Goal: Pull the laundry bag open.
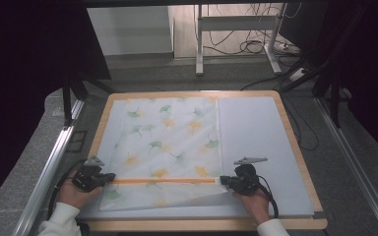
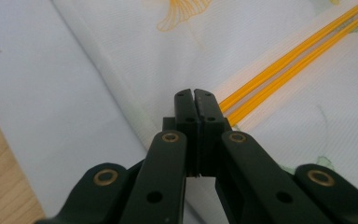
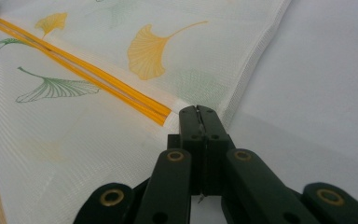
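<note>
- One leaf-printed cloth [image 1: 170, 147] is being kept flat on one pale mat [image 1: 256, 132], which is lying on one wooden table [image 1: 295, 142].
- Left gripper [image 1: 109, 178], at 8 o'clock of the cloth: jaws are being held fully closed, pinching the end of the orange stripe [image 1: 162, 181].
- Right gripper [image 1: 225, 181], at 4 o'clock: jaws are likewise being pressed together on the stripe's other end.
- Two grippers, one stripe being stretched between them.

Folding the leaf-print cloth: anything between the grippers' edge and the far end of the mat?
Nothing visible. The left gripper and right gripper each pinch an end of the orange stripe. Ahead lies the leaf-print cloth itself, flat on the grey mat.
</note>
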`<state>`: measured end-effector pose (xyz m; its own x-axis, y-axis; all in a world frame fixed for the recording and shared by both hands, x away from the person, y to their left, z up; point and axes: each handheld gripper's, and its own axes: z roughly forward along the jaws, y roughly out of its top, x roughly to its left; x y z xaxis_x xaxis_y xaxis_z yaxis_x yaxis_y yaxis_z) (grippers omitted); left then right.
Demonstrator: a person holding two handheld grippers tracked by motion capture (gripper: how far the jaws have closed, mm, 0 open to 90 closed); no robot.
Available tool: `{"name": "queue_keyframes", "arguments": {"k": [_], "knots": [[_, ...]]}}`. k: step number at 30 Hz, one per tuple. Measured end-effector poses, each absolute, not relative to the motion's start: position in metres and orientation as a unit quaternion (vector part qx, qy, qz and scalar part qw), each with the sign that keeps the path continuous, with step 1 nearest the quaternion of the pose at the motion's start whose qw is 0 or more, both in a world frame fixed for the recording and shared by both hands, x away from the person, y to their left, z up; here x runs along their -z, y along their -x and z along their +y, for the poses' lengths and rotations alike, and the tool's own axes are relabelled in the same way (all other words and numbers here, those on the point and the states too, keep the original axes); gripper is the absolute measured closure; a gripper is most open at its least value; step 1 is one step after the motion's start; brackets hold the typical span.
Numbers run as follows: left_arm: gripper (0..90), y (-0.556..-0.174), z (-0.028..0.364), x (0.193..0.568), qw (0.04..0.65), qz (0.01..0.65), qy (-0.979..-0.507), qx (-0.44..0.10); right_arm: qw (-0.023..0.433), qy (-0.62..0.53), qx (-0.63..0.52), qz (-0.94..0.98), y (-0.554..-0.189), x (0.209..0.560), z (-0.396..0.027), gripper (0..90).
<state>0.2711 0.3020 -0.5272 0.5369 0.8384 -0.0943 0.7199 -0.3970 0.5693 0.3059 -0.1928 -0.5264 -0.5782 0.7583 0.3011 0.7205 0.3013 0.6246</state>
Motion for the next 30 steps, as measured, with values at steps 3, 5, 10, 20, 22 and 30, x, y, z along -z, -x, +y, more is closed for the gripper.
{"name": "queue_keyframes", "arguments": {"k": [3, 5, 10, 20, 22, 30], "knots": [[89.9, -0.269, 0.307, 0.527, 0.285, 0.475, -0.826, -0.105, 0.025, -0.458, -0.373, 0.806, -0.306, 0.526, -0.193, 89.3], [90.0, -0.269, 0.31, 0.527, 0.286, 0.478, -0.824, -0.107, 0.025, -0.459, -0.373, 0.806, -0.306, 0.526, -0.193, 89.3], [90.0, -0.268, 0.316, 0.528, 0.29, 0.484, -0.819, -0.108, 0.024, -0.459, -0.373, 0.806, -0.306, 0.526, -0.193, 89.3], [89.2, -0.269, 0.312, 0.529, 0.302, 0.482, -0.816, -0.102, 0.029, -0.458, -0.371, 0.807, -0.305, 0.526, -0.192, 89.2], [88.8, -0.269, 0.312, 0.528, 0.306, 0.48, -0.815, -0.103, 0.033, -0.456, -0.369, 0.809, -0.305, 0.526, -0.192, 89.2], [74.4, -0.264, 0.305, 0.517, 0.359, 0.463, -0.796, -0.149, 0.052, -0.429, -0.398, 0.81, -0.3, 0.516, -0.19, 88.9]]}}
